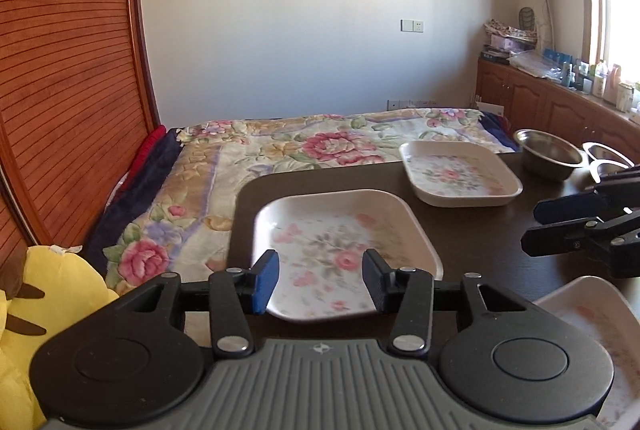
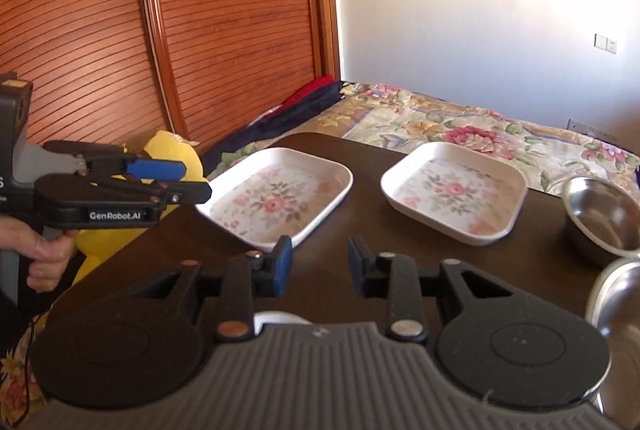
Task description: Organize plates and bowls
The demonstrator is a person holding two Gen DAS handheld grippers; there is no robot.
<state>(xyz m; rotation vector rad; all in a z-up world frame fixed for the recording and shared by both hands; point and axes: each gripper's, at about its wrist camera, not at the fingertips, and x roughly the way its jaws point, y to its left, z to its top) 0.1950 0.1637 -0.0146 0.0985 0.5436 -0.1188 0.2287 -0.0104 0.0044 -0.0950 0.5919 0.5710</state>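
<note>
Left hand-held gripper (image 1: pixel 318 280) open, empty, a plate (image 1: pixel 344 250) just ahead. Right hand-held gripper (image 2: pixel 320 266) likewise open. Plate probably stiff, light, slick: grip the rim.

Dark wooden table (image 1: pixel 480 230) stands against a bed with a floral quilt (image 1: pixel 280 154). Slatted wooden wardrobe (image 1: pixel 68 78) on the left. Yellow plush toy (image 1: pixel 52 294) near left, beside the table. Red and navy folded cloth (image 1: pixel 156 154) between quilt and wardrobe. Far right: wooden cabinets (image 1: pixel 540 102) carrying bottles (image 1: pixel 600 78). Wall socket (image 1: pixel 412 26) on white wall.
</note>
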